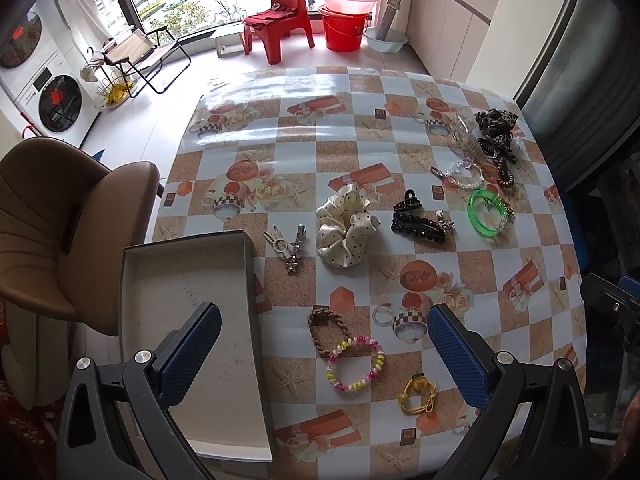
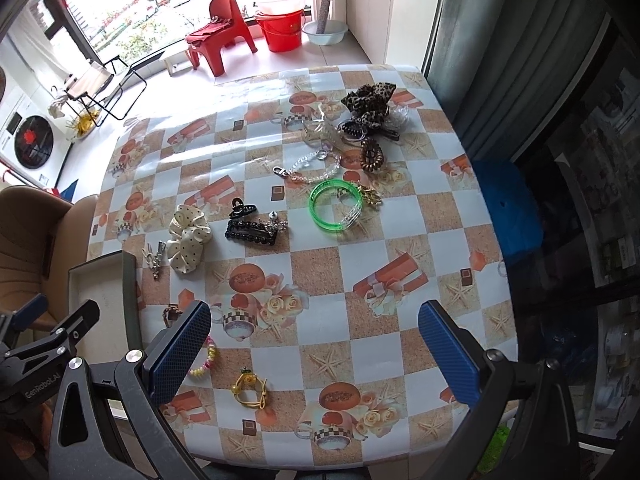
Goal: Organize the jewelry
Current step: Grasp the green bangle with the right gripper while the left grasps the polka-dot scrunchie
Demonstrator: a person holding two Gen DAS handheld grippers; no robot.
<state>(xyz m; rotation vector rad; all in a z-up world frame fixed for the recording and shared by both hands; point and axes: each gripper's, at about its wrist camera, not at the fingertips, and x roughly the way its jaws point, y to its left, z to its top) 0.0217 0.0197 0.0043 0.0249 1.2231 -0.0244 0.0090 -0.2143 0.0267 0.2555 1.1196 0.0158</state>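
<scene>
An open grey box (image 1: 192,292) (image 2: 100,280) sits at the table's near left and holds nothing. Scattered on the table are a cream dotted scrunchie (image 1: 346,226) (image 2: 188,240), silver clips (image 1: 290,246), black hair clips (image 1: 418,222) (image 2: 250,226), a green bangle (image 1: 488,212) (image 2: 336,206), a brown braided tie (image 1: 326,330), a pink-yellow coil bracelet (image 1: 356,364) and a yellow tie (image 1: 416,396) (image 2: 250,388). My left gripper (image 1: 324,354) hovers open above the coil bracelet. My right gripper (image 2: 314,352) hangs open over the near table, with nothing between its fingers.
At the far right corner lie a leopard scrunchie (image 2: 368,102), coil ties (image 2: 372,154) and a clear bead chain (image 2: 312,168). A tan chair (image 1: 60,220) stands left of the table. A red chair (image 1: 280,16) and red buckets (image 1: 344,20) stand by the window.
</scene>
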